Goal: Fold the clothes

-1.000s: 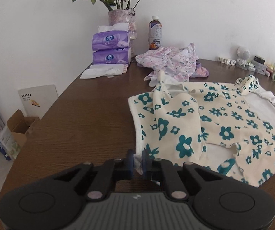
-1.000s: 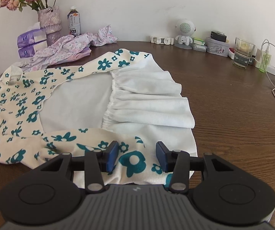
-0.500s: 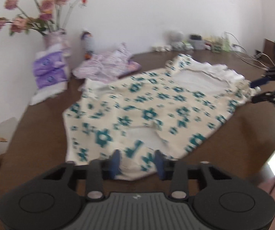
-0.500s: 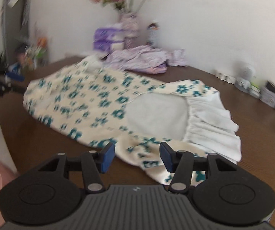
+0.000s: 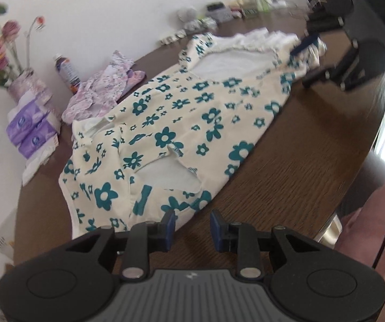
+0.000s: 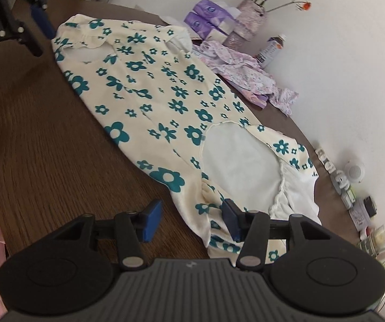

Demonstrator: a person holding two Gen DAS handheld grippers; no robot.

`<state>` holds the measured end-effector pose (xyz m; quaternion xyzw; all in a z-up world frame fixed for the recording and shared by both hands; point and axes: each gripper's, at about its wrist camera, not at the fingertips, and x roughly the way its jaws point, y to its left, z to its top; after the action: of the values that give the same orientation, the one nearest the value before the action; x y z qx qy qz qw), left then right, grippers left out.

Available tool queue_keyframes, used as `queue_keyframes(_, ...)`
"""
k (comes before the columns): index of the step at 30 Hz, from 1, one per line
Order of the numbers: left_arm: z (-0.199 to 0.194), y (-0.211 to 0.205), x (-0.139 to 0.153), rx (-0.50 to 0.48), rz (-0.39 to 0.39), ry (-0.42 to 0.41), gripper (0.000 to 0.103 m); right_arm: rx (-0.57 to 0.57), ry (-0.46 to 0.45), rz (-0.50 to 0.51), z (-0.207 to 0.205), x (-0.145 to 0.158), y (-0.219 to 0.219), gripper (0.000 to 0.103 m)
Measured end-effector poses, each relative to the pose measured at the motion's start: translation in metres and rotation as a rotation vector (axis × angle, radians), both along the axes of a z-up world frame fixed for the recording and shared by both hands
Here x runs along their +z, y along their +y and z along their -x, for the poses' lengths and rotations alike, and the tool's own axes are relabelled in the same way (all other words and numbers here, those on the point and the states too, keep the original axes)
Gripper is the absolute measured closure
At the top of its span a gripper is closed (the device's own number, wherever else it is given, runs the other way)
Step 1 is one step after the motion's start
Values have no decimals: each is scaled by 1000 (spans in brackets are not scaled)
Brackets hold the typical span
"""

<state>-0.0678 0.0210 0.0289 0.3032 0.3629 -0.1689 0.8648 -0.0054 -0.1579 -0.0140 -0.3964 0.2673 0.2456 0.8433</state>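
A cream garment with teal flowers lies spread flat on the brown wooden table; it also shows in the right wrist view. My left gripper is open and empty at one end of the garment, near the table's front edge. My right gripper is open and empty at the other end, its right finger over the white frilled hem. Each gripper shows in the other's view: the right one, the left one.
A pile of pink floral clothes lies behind the garment. A vase of roses, purple tissue packs and a bottle stand by the wall. Small items line the table's far edge.
My left gripper let go of the garment's corner and opened. Both grippers swung outward to the two ends of the garment, which now lies spread flat.
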Motion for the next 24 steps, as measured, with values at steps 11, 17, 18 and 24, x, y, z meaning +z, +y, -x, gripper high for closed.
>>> queue_keyframes(11, -8, -34, -16, -340, -442, 4, 84, 31, -40, 170, 3, -6, 14, 57)
queue_keyframes(17, -11, -35, -18, -344, -427, 11, 100, 19, -44, 189, 2, -8, 20, 72)
queue_keyframes(18, -11, -34, -16, -326, -417, 0, 100, 15, -48, 190, 2, -8, 19, 76)
queue_keyframes(24, -12, -28, 4, -245, -399, -95, 100, 2, -79, 197, 5, -4, 17, 94)
